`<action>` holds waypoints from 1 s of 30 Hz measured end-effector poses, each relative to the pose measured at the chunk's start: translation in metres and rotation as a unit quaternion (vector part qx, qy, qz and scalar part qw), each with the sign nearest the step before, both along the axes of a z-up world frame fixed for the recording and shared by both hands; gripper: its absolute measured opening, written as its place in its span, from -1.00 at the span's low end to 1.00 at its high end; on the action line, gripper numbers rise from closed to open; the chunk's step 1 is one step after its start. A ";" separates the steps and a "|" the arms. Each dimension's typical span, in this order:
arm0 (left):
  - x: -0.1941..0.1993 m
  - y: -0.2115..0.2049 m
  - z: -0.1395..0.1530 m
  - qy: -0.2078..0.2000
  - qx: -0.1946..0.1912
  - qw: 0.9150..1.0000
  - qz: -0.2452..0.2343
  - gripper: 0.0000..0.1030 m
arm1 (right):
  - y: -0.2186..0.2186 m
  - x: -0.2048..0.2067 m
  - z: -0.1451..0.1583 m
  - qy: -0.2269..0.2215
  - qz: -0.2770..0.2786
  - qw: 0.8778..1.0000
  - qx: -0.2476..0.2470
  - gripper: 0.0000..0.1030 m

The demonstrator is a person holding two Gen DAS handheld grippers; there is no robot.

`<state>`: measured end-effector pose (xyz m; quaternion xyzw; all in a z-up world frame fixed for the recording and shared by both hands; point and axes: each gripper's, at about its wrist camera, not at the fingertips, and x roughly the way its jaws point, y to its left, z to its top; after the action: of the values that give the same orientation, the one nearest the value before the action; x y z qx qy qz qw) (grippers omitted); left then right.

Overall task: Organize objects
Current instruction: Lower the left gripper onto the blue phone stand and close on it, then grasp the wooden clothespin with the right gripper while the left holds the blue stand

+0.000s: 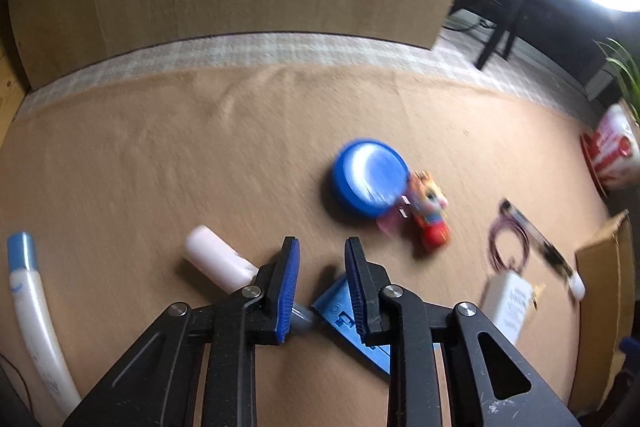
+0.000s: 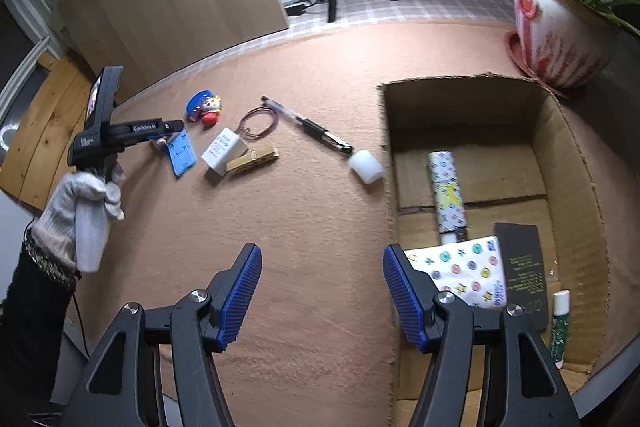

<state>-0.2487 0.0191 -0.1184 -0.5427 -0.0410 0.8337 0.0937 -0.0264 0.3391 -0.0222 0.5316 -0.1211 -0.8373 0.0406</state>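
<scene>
Loose items remain on the tabletop [image 2: 304, 227] because sorting is unfinished. Your left tongs [image 1: 322, 281] stand partly open and empty over the blue card [image 1: 340, 311]; your right tongs [image 2: 322, 297] gape wide, empty, beside the cardboard box [image 2: 576, 155].

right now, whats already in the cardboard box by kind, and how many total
patterned packages: 2, the long patterned package and the flat patterned package
dark card: 1
green-and-white tube: 1
total in the cardboard box: 4
</scene>
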 end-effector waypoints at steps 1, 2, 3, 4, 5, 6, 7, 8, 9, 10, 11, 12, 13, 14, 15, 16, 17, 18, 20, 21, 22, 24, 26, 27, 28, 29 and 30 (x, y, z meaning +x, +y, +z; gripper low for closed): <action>0.006 0.001 0.000 0.001 0.005 1.000 -0.004 -0.51 | -0.003 -0.001 0.000 0.000 0.003 1.000 -0.001 0.15; 0.013 0.002 0.000 0.002 0.010 1.000 -0.004 -0.51 | -0.006 -0.002 0.000 0.001 0.008 1.000 -0.002 0.15; 0.020 0.003 -0.001 0.005 0.014 1.000 -0.005 -0.52 | -0.009 -0.003 0.000 0.001 0.011 1.000 -0.003 0.15; 0.025 0.004 -0.001 0.008 0.017 1.000 -0.008 -0.51 | -0.012 -0.004 -0.001 0.000 0.013 1.000 -0.004 0.15; 0.032 0.005 -0.002 0.010 0.023 1.000 -0.010 -0.52 | -0.014 -0.005 -0.001 -0.001 0.017 1.000 -0.004 0.15; 0.039 0.006 -0.002 0.011 0.029 0.999 -0.012 -0.52 | -0.017 -0.006 -0.001 -0.001 0.021 1.000 -0.005 0.15; 0.046 0.006 -0.002 0.012 0.032 0.999 -0.015 -0.52 | -0.020 -0.006 -0.002 -0.001 0.024 1.000 -0.006 0.15; 0.054 0.005 -0.002 0.014 0.036 0.999 -0.017 -0.52 | -0.023 -0.007 -0.002 -0.002 0.027 1.000 -0.007 0.15; 0.061 0.005 -0.003 0.013 0.044 0.999 -0.018 -0.52 | -0.025 -0.007 -0.002 -0.002 0.030 1.000 -0.008 0.15; 0.067 0.005 -0.003 0.012 0.050 0.998 -0.021 -0.52 | -0.027 -0.008 -0.002 -0.002 0.033 0.999 -0.009 0.15; 0.073 0.005 -0.003 0.013 0.050 0.998 -0.024 -0.52 | -0.029 -0.009 -0.003 -0.003 0.037 0.999 -0.012 0.15; 0.081 0.007 -0.003 0.015 0.049 0.998 -0.029 -0.52 | -0.032 -0.010 -0.003 -0.004 0.040 0.999 -0.013 0.15; 0.085 0.010 -0.004 0.016 0.048 0.998 -0.035 -0.52 | -0.035 -0.011 -0.004 -0.005 0.044 0.999 -0.015 0.15; 0.090 0.013 -0.004 0.018 0.048 0.998 -0.044 -0.52 | -0.038 -0.011 -0.005 -0.005 0.048 0.999 -0.015 0.15; 0.097 0.014 -0.003 0.020 0.045 0.997 -0.053 -0.52 | -0.041 -0.012 -0.006 -0.006 0.052 0.998 -0.017 0.15; 0.102 0.016 -0.003 0.020 0.042 0.997 -0.060 -0.52 | -0.045 -0.013 -0.006 -0.007 0.057 0.998 -0.018 0.15; 0.108 0.017 -0.003 0.021 0.042 0.997 -0.064 -0.52 | -0.049 -0.014 -0.007 -0.008 0.062 0.998 -0.020 0.15; 0.113 0.016 -0.003 0.020 0.044 0.997 -0.065 -0.52 | -0.053 -0.015 -0.008 -0.008 0.068 0.997 -0.022 0.15; 0.119 0.012 -0.003 0.015 0.056 0.997 -0.060 -0.52 | -0.062 -0.018 -0.011 -0.008 0.080 0.996 -0.024 0.15; 0.120 0.010 -0.003 0.014 0.059 0.997 -0.056 -0.52 | -0.066 -0.019 -0.013 -0.009 0.086 0.996 -0.023 0.15; 0.122 0.007 -0.003 0.013 0.062 0.997 -0.046 -0.52 | -0.070 -0.021 -0.015 -0.010 0.092 0.995 -0.022 0.15; 0.125 0.003 -0.001 0.007 0.063 0.997 -0.035 -0.52 | -0.078 -0.024 -0.021 -0.014 0.099 0.995 -0.019 0.15; 0.128 0.000 0.000 0.004 0.062 0.998 -0.031 -0.49 | -0.081 -0.027 -0.026 -0.017 0.102 0.994 -0.017 0.15; 0.131 -0.001 0.000 0.002 0.063 0.998 -0.032 -0.46 | -0.081 -0.029 -0.030 -0.020 0.100 0.995 -0.017 0.15; 0.133 -0.001 0.000 -0.002 0.063 0.997 -0.033 -0.43 | -0.080 -0.030 -0.032 -0.022 0.097 0.995 -0.020 0.15; 0.134 -0.002 0.000 -0.005 0.064 0.997 -0.034 -0.37 | -0.078 -0.031 -0.034 -0.025 0.095 0.995 -0.025 0.15; 0.138 -0.003 0.001 -0.007 0.064 0.997 -0.034 -0.35 | -0.077 -0.032 -0.036 -0.029 0.092 0.995 -0.031 0.15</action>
<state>-0.1111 0.0157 -0.1178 -0.5426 -0.0764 0.8217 0.1566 -0.0589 0.2620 -0.0585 0.5629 -0.0991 -0.8102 0.1302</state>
